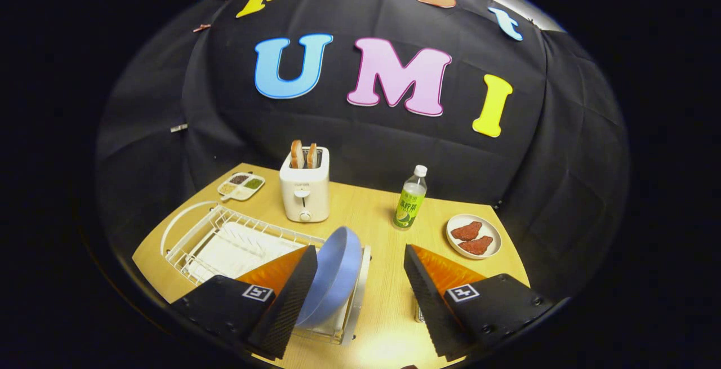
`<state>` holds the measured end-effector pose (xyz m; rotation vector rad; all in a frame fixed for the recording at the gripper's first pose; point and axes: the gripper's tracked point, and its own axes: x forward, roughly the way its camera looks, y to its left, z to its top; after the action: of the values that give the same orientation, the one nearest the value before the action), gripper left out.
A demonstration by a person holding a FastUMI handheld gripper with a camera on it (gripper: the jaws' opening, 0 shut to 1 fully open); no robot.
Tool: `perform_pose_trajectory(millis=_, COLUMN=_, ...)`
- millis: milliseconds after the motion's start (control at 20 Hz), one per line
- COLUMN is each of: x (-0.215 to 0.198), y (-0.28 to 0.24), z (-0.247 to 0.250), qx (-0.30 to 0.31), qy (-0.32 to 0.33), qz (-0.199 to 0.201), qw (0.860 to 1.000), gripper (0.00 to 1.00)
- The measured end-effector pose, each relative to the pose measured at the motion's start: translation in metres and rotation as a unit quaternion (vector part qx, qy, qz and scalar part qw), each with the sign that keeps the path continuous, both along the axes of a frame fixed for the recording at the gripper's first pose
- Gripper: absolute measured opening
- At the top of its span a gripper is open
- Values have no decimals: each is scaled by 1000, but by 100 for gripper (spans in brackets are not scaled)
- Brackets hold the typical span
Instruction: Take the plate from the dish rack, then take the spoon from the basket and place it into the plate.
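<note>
between our fingers, which stand wide apart and press on nothing, we see mostly bare table (383, 301). our gripper (360, 296) hovers low over the near end of the dish rack (225, 239). the blue plate (332, 281) stands on edge in the rack's near slots, tilted, just inside our left finger (287, 301); it may be brushing that finger, but we cannot tell from this angle. the right finger (428, 301) is well apart from the plate, so nothing is gripped.

so we judge the task to be at its very start: the plate is not yet lifted from the rack, and the spoon step has not begun. we cannot make out a spoon or a basket with any certainty; something metallic peeks out beside the right finger, too hidden to name.

beyond the rack stands a white toaster (305, 189) with two slices of toast up, and a divided snack tray (241, 185) past it. further right are a green-labelled bottle (410, 200) and a small dish of red meat pieces (474, 236).
</note>
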<state>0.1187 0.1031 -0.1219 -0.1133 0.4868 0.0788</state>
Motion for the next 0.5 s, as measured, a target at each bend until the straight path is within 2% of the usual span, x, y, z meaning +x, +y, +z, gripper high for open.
perform_pose_trajectory(millis=100, x=5, y=2, z=-20, qx=5, qy=35, qz=-11, qw=999, gripper=94)
perform_pose_trajectory(millis=200, x=7, y=3, z=-36, qx=17, qy=67, qz=-24, qw=997, gripper=84)
perform_pose_trajectory(millis=250, x=9, y=3, z=-41, qx=23, qy=76, qz=-32, qw=996, gripper=75)
perform_pose_trajectory(millis=350, x=12, y=4, z=-49, qx=31, qy=91, qz=-40, qw=995, gripper=64)
perform_pose_trajectory(millis=500, x=14, y=12, z=-67, qx=50, qy=125, qz=-38, qw=990, gripper=55)
